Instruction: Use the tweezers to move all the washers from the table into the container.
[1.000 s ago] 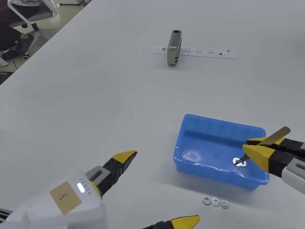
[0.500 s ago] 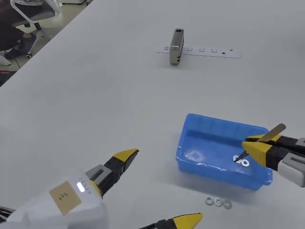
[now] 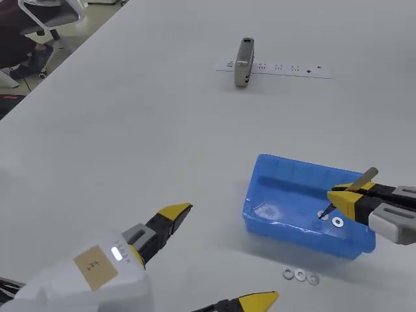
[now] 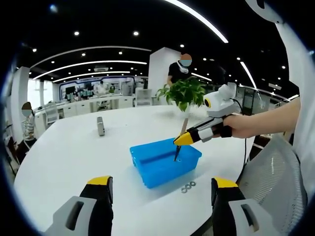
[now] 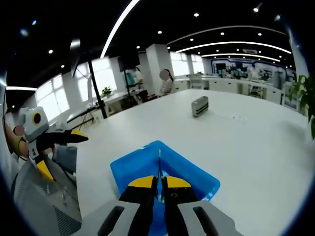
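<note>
A blue container point(image 3: 292, 235) stands on the white table at the right. My right gripper point(image 3: 342, 197) is shut on thin tweezers point(image 3: 327, 209), whose tip points down inside the container, just left of a washer point(image 3: 337, 222) lying on its floor. Three washers point(image 3: 299, 275) lie in a row on the table in front of the container. My left gripper point(image 3: 218, 255) hangs open and empty at the lower left. The left gripper view has its own open gripper point(image 4: 162, 183), the container point(image 4: 167, 174), the washers point(image 4: 188, 186) and the right gripper point(image 4: 184, 140). In the right gripper view the tweezers point(image 5: 159, 164) rise over the container point(image 5: 123, 169).
A white power strip point(image 3: 286, 69) with a grey block point(image 3: 244, 62) on it lies at the far side of the table. An office chair point(image 3: 45, 13) stands off the table's far left corner. Bare tabletop spreads left of the container.
The tweezers' tip has drawn a little away from the washer, which now lies on the container floor beside it. The left gripper has held still.
</note>
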### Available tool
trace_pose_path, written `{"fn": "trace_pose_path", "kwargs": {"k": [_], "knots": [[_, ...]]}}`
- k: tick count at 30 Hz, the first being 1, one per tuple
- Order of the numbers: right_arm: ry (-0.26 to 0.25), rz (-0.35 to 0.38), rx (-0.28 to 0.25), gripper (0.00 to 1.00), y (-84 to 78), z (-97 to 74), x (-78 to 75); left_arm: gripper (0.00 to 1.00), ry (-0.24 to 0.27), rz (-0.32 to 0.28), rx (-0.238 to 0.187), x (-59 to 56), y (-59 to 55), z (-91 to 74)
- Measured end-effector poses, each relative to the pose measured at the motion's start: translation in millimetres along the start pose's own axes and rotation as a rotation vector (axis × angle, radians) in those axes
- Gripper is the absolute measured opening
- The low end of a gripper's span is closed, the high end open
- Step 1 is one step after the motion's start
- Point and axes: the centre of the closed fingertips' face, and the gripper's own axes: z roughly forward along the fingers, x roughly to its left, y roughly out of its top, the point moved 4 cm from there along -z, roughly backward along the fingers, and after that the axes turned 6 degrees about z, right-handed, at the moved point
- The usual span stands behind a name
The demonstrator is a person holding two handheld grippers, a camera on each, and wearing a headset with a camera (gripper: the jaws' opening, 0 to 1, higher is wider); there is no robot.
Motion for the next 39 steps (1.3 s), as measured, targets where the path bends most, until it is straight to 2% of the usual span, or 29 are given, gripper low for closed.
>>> {"fn": "trace_pose_path", "kwargs": {"k": [11,25,39], "knots": [[-0.013,0.008,0.025,0.03,-4.9,7.0,-10.6,0.83,-0.004,-0.001,0.002,-0.6,-0.3,0.0],[-0.008,0.011,0.039,0.03,-7.1,10.2,-10.1,0.82,-0.006,0.006,0.011,-1.2,-1.2,0.3],[-0.001,0.031,-0.020,0.03,4.6,-4.6,0.9,0.82,-0.005,0.009,0.012,-0.8,-1.5,0.3]]}}
